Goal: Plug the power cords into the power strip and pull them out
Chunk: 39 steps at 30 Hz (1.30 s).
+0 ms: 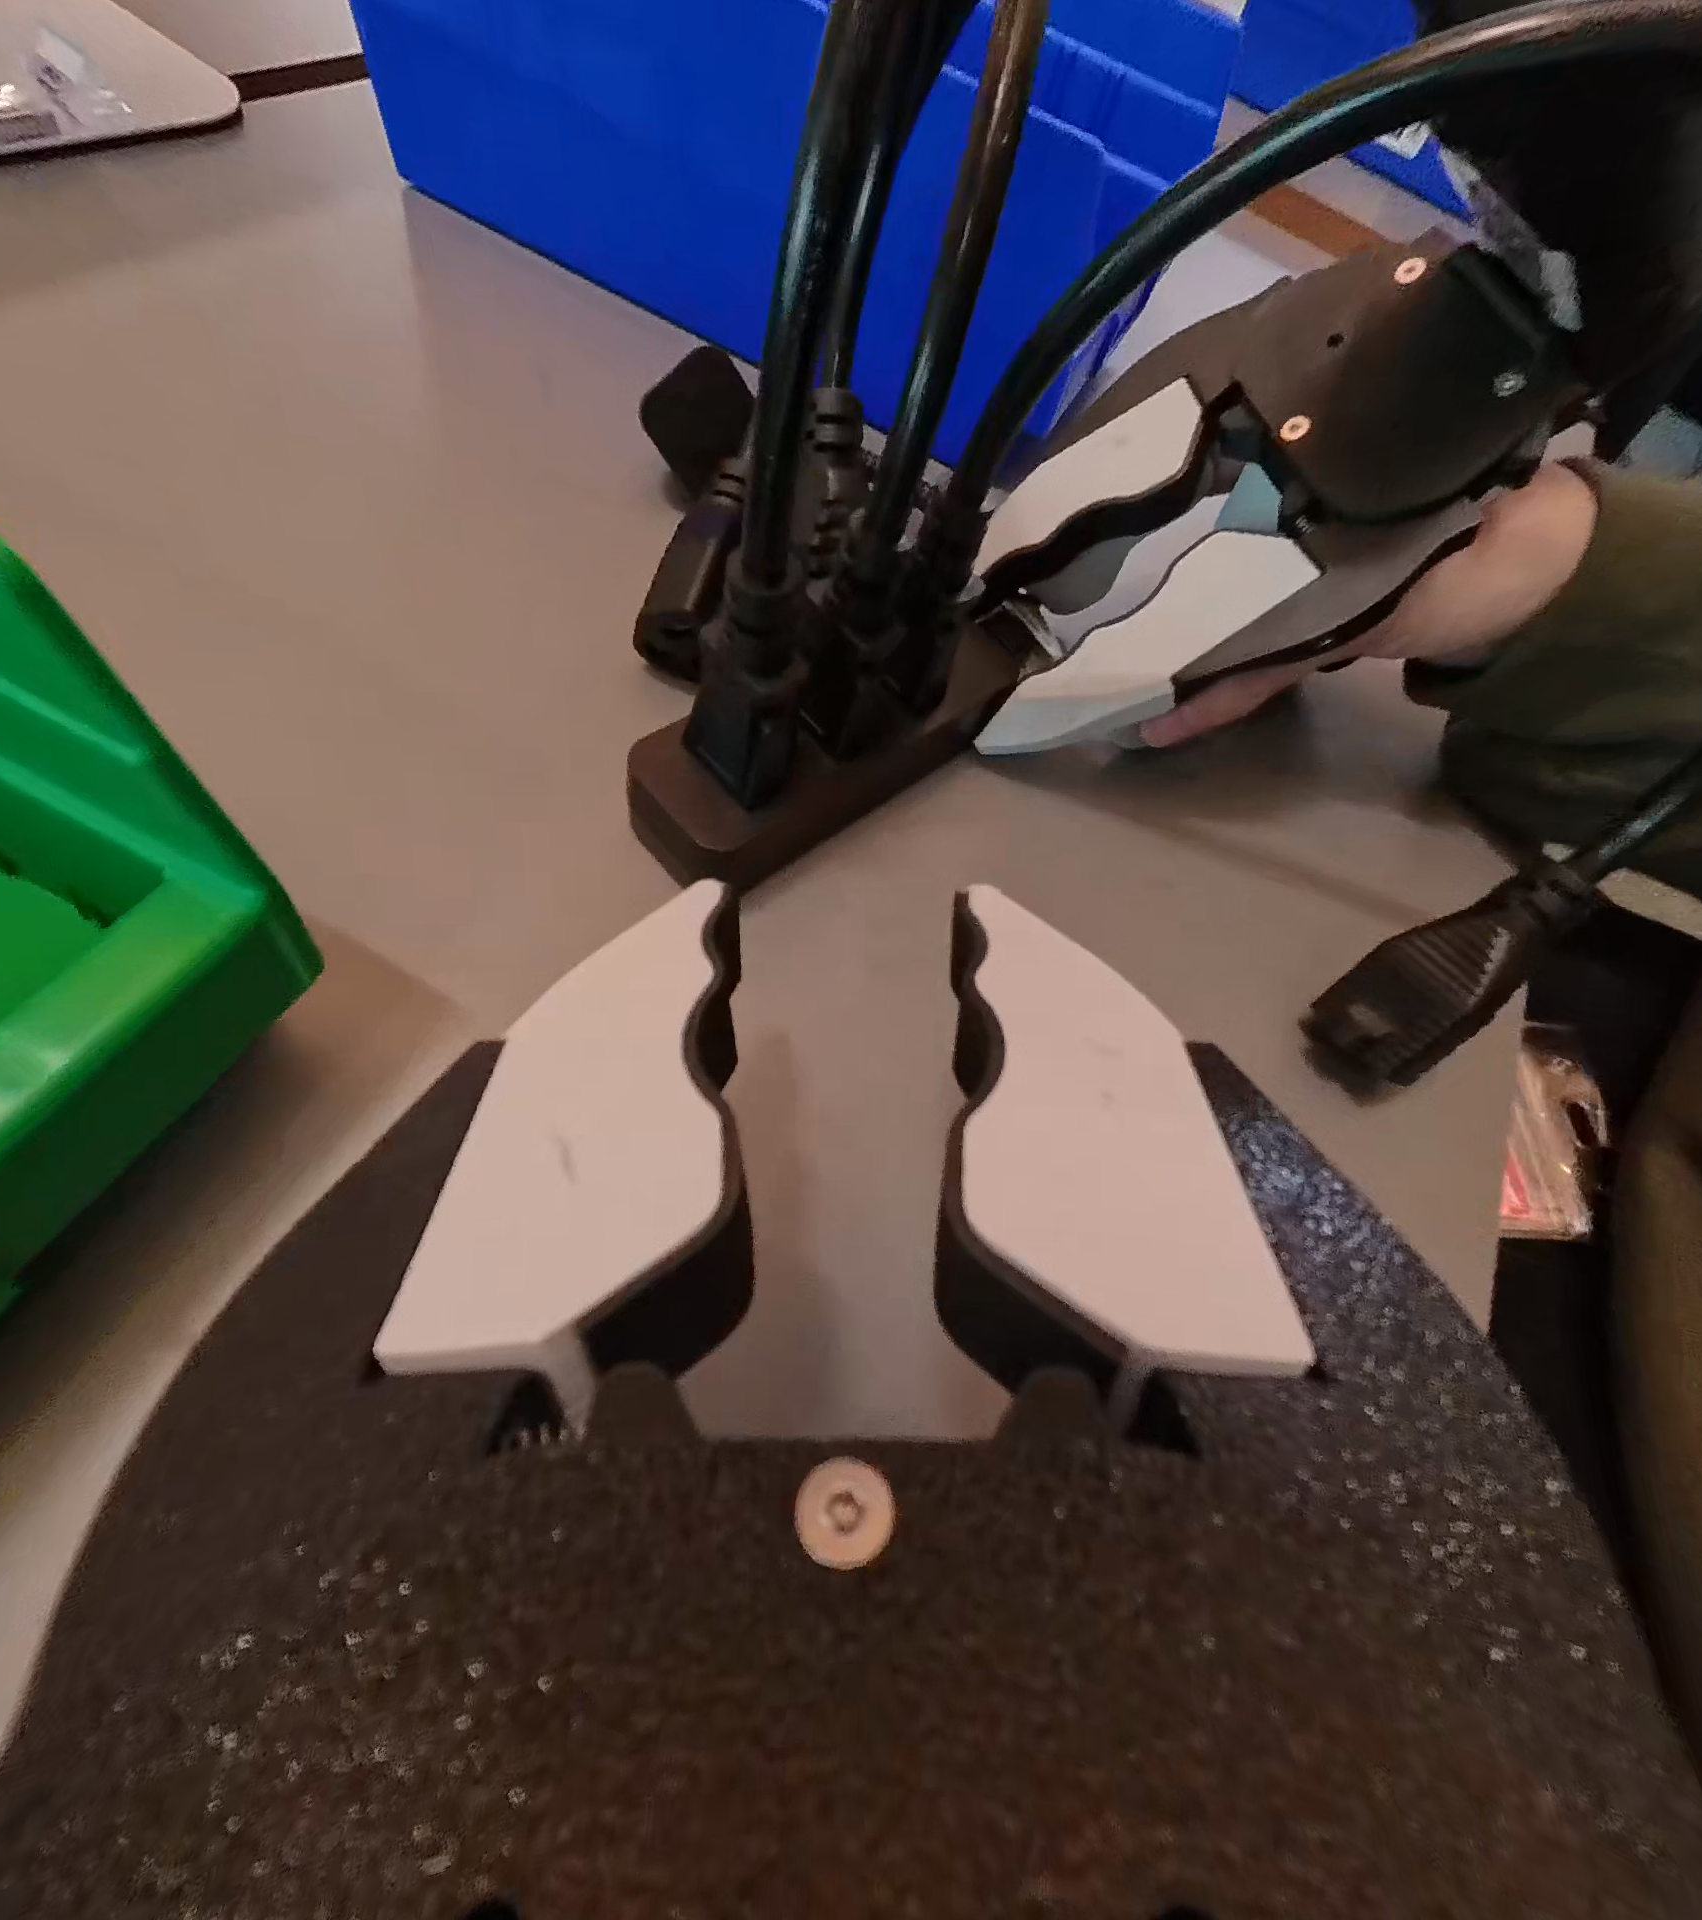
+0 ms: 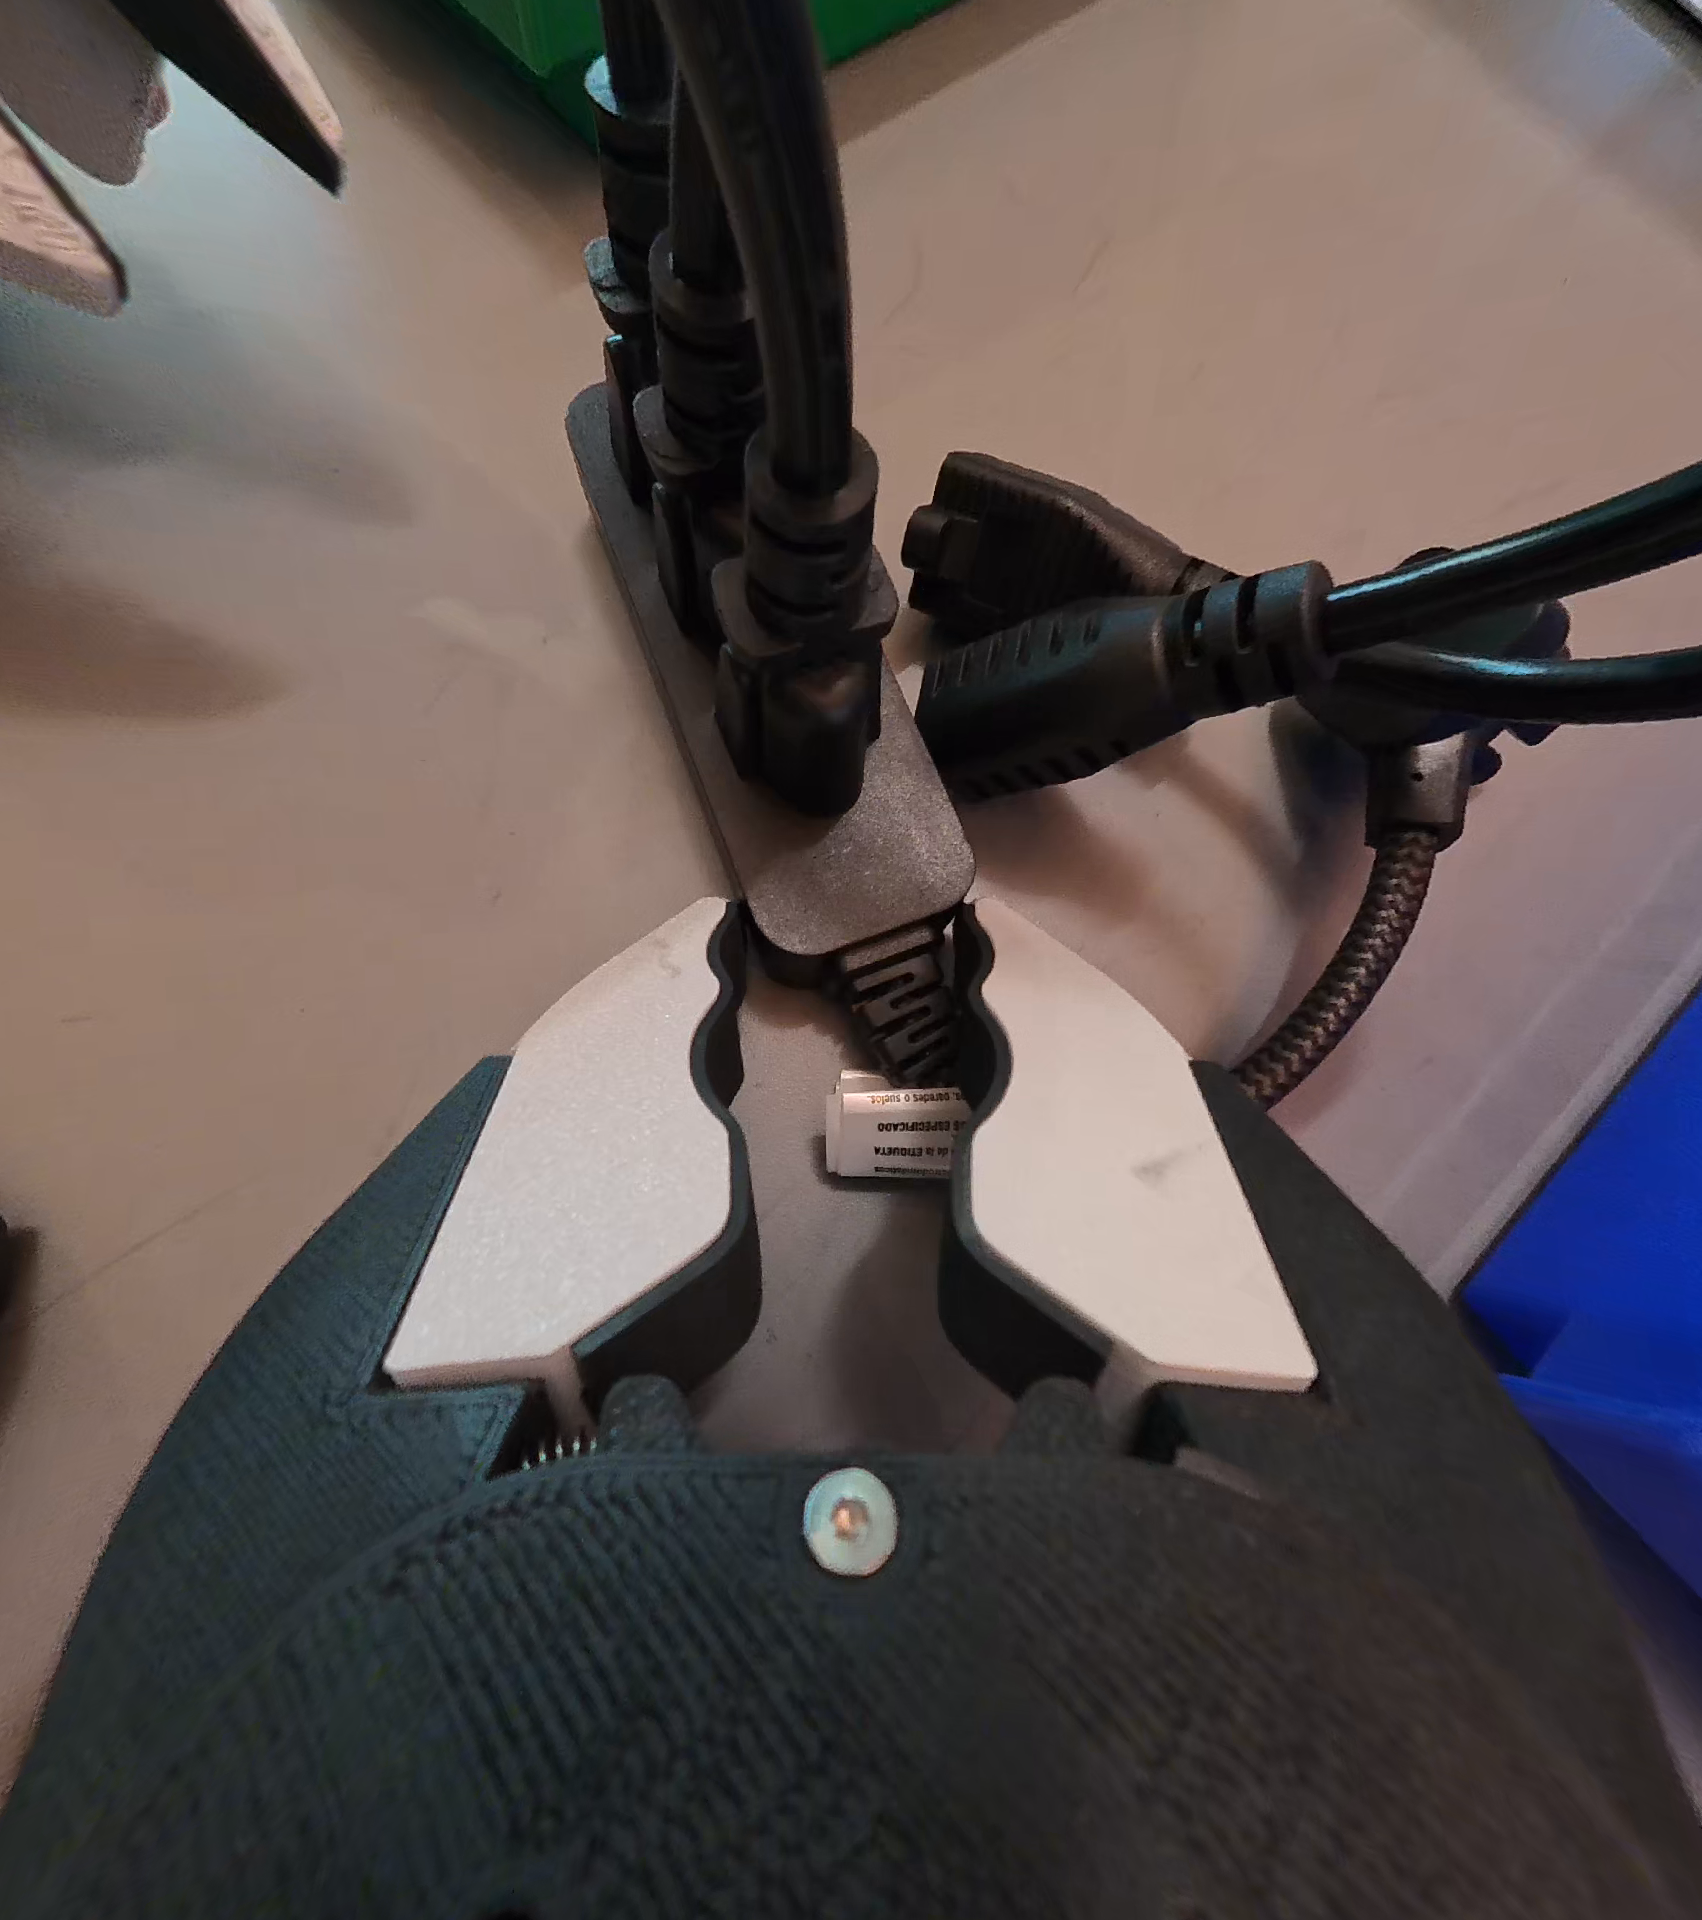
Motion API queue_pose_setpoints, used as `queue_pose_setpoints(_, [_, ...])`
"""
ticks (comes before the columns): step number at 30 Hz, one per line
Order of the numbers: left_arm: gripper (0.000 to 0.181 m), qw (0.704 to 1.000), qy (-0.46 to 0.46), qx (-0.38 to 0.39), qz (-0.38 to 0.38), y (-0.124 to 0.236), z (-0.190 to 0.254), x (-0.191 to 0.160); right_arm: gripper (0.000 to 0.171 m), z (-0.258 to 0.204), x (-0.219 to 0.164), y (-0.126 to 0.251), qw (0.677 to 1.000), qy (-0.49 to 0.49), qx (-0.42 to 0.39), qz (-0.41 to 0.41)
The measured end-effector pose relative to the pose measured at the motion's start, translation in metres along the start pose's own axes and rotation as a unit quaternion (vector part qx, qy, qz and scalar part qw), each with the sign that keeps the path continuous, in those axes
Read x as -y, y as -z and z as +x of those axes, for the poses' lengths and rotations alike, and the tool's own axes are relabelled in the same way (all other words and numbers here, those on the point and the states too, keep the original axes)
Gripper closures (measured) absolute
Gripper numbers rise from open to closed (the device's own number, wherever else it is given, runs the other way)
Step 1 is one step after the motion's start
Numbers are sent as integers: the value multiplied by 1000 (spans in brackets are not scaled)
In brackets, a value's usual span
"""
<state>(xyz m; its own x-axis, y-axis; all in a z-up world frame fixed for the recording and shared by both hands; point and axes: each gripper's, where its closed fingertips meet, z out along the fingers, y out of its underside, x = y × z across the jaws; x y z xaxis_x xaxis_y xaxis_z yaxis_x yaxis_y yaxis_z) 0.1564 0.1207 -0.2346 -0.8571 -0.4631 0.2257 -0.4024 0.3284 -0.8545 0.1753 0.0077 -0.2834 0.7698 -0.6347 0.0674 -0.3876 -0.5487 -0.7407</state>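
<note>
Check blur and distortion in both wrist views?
Left wrist view: motion blur on the green bin and loose plug; fisheye bends the edges. Right wrist view: power strip sharp, left gripper at top-left smeared, soft shadows on the table.

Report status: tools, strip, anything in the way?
Left tool open, empty, short of the strip. Right tool closed on strip's cord end. Four plugs seated. Loose connectors beside strip.
</note>
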Motion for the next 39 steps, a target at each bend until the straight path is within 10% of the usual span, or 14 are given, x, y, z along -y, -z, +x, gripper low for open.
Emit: queue_pose_setpoints(39, [144,995,-58,57,-56,11,-16,-3,127,2,15,-3,983,138,116,-27])
